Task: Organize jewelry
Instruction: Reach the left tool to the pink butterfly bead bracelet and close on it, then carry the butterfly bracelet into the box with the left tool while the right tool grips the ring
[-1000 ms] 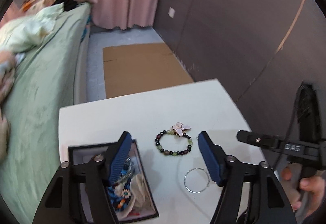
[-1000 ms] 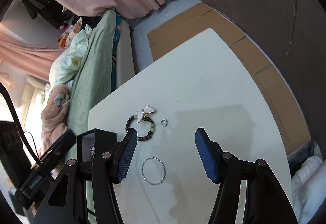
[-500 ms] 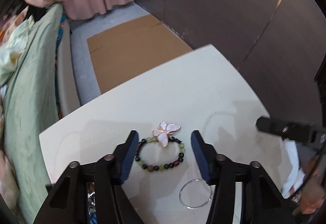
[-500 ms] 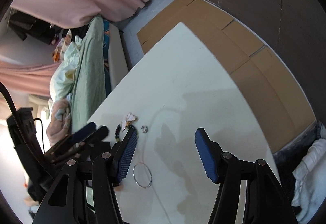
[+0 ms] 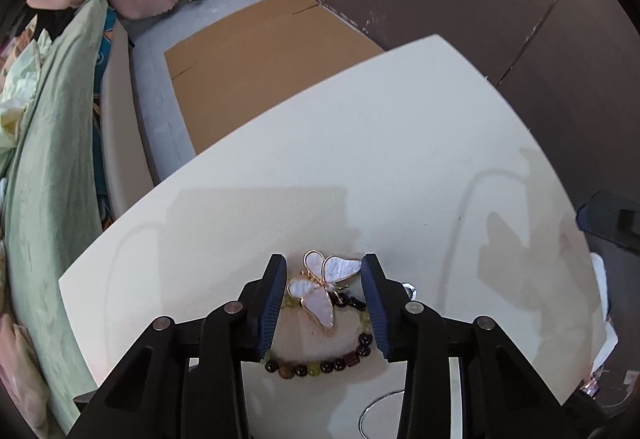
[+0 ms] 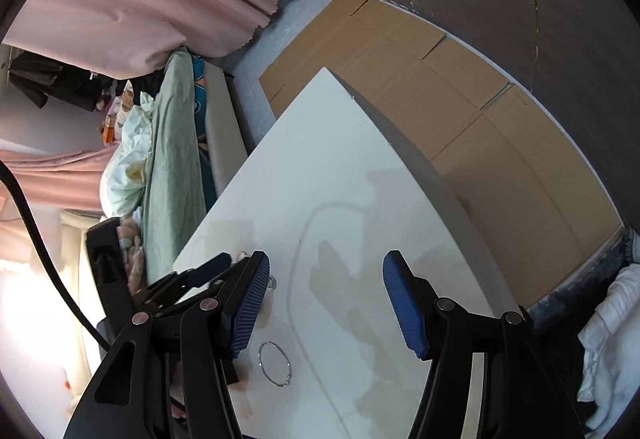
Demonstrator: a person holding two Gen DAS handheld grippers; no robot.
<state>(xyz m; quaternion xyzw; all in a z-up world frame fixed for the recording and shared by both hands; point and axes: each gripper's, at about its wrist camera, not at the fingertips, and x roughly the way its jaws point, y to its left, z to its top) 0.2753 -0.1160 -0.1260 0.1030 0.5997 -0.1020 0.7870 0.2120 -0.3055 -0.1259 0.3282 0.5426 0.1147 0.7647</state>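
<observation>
Risk here comes mostly from the shape of the thing between the jaws. The left hand-held gripper (image 5: 324,287) is low over the white counter (image 5: 360,159), with its blue ribbed pads (image 5: 274,303) standing on either side of the pearly white butterfly charm with gold wire rim (image 5: 322,285), which sits on the beaded bracelet of dark, green and brown beads (image 5: 320,363). The jaws are partly open and I judge they do not squeeze anything yet; a narrow gap shows on each side of the charm. The bracelet lies flat on the counter, with its near arc between the two black finger arms. If the pads close only on the thin wing edges, the charm may tilt or slip out, because the wire rim is smooth and the flat wings give little surface. If the fingertips press too hard on the counter, the beads may roll away sideways. The thin silver bangle hoop (image 6: 275,363) lies just beside the bracelet, and the small silver ring (image 6: 273,282) lies near too, so a dragged bracelet can push them. The right hand-held gripper (image 6: 324,299) hangs wide open above bare counter, holding nothing; if it comes down carelessly it may knock the hoop.
</observation>
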